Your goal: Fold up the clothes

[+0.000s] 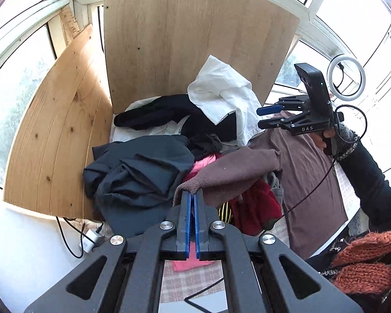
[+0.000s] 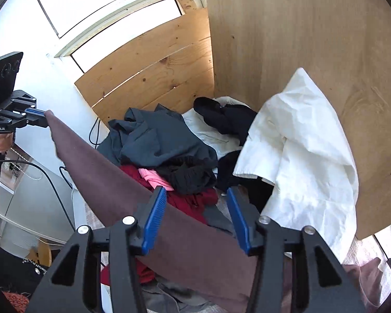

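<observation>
My left gripper [image 1: 192,195] is shut on a corner of a brown garment [image 1: 307,172], which hangs stretched to the right over the clothes pile. In the right wrist view the left gripper [image 2: 43,117] holds that brown garment [image 2: 148,208] at its raised far corner. My right gripper [image 2: 196,193] is open, its blue pads [image 2: 156,216] standing on either side of the garment's edge without pinching it. In the left wrist view the right gripper [image 1: 263,117] is open in the air above the garment's far side.
A pile holds a dark grey garment [image 1: 138,174], black clothes [image 1: 164,112], a white cloth [image 1: 224,91], red [image 1: 255,208] and pink [image 1: 203,164] items. Wooden boards [image 1: 190,36] stand behind. A ring light [image 1: 346,75], cables and a charger [image 1: 91,237] are nearby.
</observation>
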A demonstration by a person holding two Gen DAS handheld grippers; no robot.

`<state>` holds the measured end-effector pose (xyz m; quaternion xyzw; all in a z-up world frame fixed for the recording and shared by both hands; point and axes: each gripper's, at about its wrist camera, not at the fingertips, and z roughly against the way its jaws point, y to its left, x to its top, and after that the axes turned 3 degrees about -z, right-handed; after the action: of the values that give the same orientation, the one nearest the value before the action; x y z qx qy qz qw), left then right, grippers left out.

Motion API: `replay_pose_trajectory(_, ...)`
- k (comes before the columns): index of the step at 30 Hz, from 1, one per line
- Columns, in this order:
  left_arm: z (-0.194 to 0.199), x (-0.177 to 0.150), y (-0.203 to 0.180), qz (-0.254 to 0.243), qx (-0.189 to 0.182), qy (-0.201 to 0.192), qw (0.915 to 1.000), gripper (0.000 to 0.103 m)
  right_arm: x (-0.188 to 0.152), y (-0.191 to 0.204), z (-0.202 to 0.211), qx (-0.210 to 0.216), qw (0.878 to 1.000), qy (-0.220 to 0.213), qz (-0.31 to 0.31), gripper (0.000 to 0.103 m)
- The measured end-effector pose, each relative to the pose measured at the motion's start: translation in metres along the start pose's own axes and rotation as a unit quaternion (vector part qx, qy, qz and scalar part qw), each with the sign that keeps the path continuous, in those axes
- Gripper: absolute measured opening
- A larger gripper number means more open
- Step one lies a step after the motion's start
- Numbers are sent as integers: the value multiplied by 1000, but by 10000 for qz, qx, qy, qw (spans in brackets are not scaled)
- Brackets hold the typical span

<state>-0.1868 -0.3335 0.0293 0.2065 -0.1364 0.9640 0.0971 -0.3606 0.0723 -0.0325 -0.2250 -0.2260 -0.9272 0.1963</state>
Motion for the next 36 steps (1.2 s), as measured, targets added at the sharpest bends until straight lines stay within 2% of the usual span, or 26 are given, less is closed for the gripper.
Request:
replay_pose_trajectory(4,-59,-50,20,527,-49,773,9956,1,-37,-33,-16,-165,9979,380,-495,48)
replay_pose_trajectory(6,-73,-64,28,821,-316,814,9928,1,-57,-37,-15,-193,9974,405,-559,48)
replay_pose_trajectory(12,-56,-53,28,879,-359,401,9947,1,-110,-44,15,-223,9960,89,-856,48)
replay_pose_trajectory(17,-45,-21,31,865,-237,221,9957,1,-152,-25,8,-546,9964,208,-616,48)
replay_pose_trajectory(21,-44,15,41,901,-163,103,9957,3,-145,-4,-12,-493,9985,143,-211,48)
replay_pose_trajectory(23,-52,31,54,962,134,130,9952,6,-134,0,-26,-467,9987,177,-86,48)
replay_pose_trajectory(25,-58,36,68,1115,126,187,9935,6,-124,-8,-38,-492,9979,325,-268,40)
replay_pose_trajectory(26,-58,33,71,1163,19,161,9931,6,-120,-14,-40,-357,9979,360,-412,21)
replay_pose_trajectory(27,-57,29,73,1187,-70,141,9928,9,-117,-19,-40,-264,9977,369,-512,14)
replay_pose_trajectory(32,-54,-1,52,886,-156,225,9957,26,-111,-24,-32,-259,9979,345,-481,14)
replay_pose_trajectory(36,-70,-28,33,743,-308,490,9956,27,-109,-24,-34,-299,9977,392,-457,14)
